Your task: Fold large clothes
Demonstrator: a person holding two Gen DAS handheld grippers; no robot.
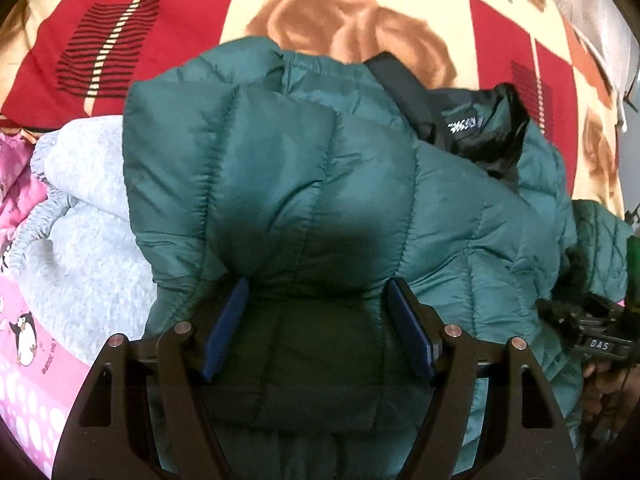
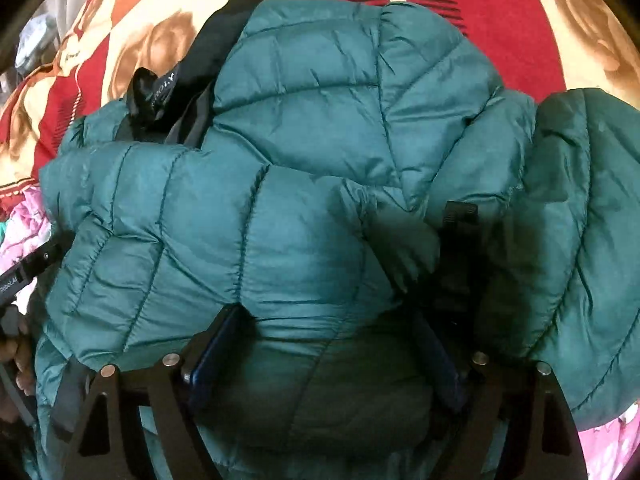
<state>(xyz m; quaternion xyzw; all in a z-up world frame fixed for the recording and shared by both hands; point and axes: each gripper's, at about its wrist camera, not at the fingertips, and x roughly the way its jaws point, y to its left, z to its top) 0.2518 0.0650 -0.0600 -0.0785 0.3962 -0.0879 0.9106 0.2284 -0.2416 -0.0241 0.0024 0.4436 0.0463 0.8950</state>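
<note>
A teal quilted puffer jacket (image 1: 312,184) lies bunched on the bed, its black lining and label (image 1: 476,124) showing at the back. My left gripper (image 1: 318,300) is wide open, its blue pads on either side of a puffy fold of the jacket. In the right wrist view the same jacket (image 2: 312,128) fills the frame. My right gripper (image 2: 332,332) is also open, with a thick fold bulging between its fingers; the right finger is partly hidden in shadow under the fabric. The right gripper's body also shows at the left view's edge (image 1: 592,336).
A red and cream patterned blanket (image 1: 180,20) covers the bed behind the jacket. A grey fleece garment (image 1: 80,232) lies to the left, on a pink cartoon sheet (image 1: 28,360). The pink sheet also shows at the right view's lower corner (image 2: 612,436).
</note>
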